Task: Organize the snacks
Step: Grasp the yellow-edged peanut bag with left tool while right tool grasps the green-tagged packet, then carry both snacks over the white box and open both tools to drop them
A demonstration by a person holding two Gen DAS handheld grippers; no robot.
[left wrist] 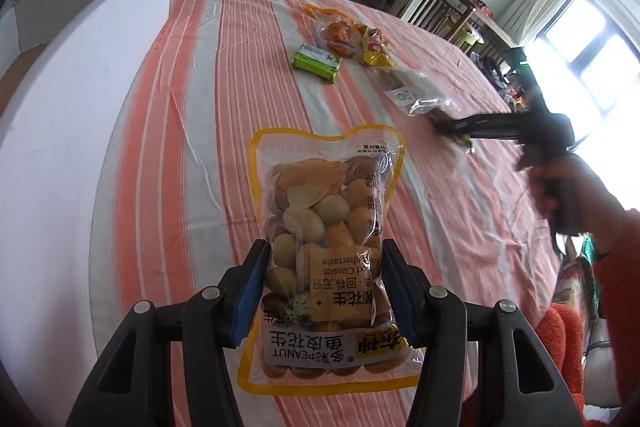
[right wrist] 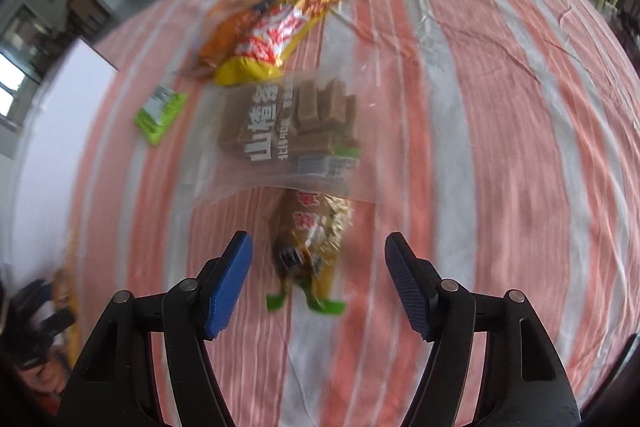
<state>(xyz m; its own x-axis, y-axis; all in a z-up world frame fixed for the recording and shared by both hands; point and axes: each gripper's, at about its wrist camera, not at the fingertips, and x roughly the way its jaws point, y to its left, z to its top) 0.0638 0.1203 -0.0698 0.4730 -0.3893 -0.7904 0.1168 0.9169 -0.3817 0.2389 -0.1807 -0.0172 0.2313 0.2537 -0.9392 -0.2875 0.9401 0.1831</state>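
Observation:
My left gripper [left wrist: 324, 287] is shut on a clear yellow-edged peanut bag [left wrist: 326, 227], held above the striped tablecloth. My right gripper [right wrist: 318, 267] is open and empty, just above a small brown-and-yellow snack pack with green tabs [right wrist: 312, 243]. Beyond it lie a clear bag of brown hawthorn strips [right wrist: 296, 131], a yellow-orange snack bag [right wrist: 272, 31] and a green packet [right wrist: 160, 113]. In the left wrist view the right gripper [left wrist: 452, 127] reaches in from the right near the clear strip bag [left wrist: 416, 91].
A white box [left wrist: 72, 115] stands along the left of the table. The green packet [left wrist: 316, 63], a clear bag of orange snacks [left wrist: 336, 35] and a yellow pack [left wrist: 374, 47] lie farther back. Chairs and a cabinet stand beyond the table.

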